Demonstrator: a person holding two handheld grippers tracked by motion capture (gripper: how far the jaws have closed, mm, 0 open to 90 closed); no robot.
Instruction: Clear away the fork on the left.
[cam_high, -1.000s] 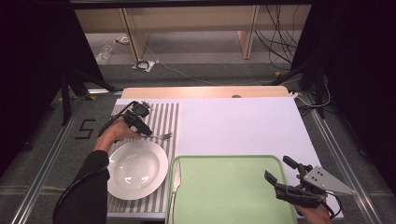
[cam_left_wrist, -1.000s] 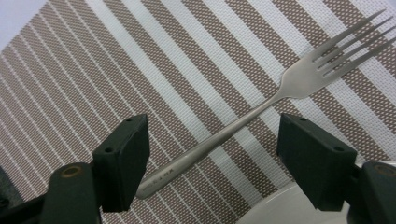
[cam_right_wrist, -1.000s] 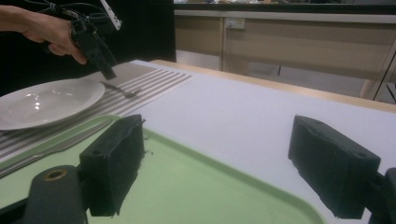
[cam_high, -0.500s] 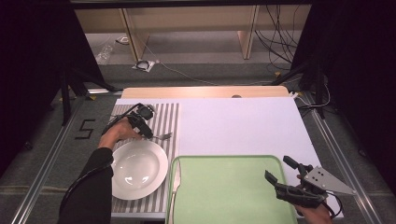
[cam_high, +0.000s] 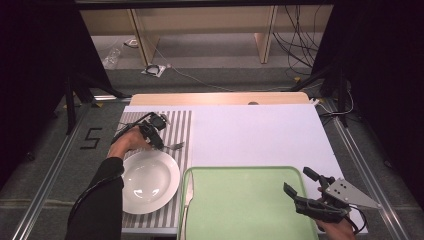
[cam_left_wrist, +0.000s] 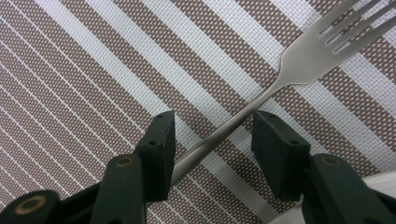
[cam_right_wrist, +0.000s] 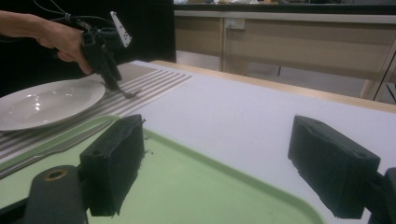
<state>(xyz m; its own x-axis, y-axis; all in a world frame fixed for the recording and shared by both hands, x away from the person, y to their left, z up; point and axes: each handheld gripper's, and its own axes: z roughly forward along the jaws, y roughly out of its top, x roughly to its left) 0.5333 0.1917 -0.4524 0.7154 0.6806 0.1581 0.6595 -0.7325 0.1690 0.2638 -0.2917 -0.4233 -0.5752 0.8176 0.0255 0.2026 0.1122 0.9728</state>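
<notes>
Straddling the fork (cam_left_wrist: 261, 93) handle now: left gripper (cam_high: 159, 139) is down on the striped placemat (cam_high: 182, 120), jaws partly open w/ one pad each side of the handle in the left gripper view. One pad looks to touch or sit just beside the metal, the other has a clear gap, so nothing clamped yet. Fork lies flat on the mat, tines pointing away from the gripper, just beyond the far rim of the white plate (cam_high: 150, 180).

Change vs the earlier high-view frames: left hand has shifted a bit along the mat and dropped lower toward the fork; 1 s ago it sat a little further back/left over the handle end. Fork itself hasn't moved, same spot by the plate rim. Right gripper (cam_high: 300, 192) hasn't budged, still hovering over the near right corner of the green tray (cam_high: 240, 172), jaws wide open, holding nothing. Knife (cam_high: 188, 187) still lying along the tray's left edge.

Meaning for the work: approach phase looks done, it's at pre-grasp. Next prob. = close jaws on the handle and lift. Handle is thin and flat on woven mat, so pads need to go low enough or it'll slip out or pivot on closing. Grip point is mid-handle, tine end heavier, so it may tip when raised. Plate rim is close to the near jaw; could bump on closing.
</notes>
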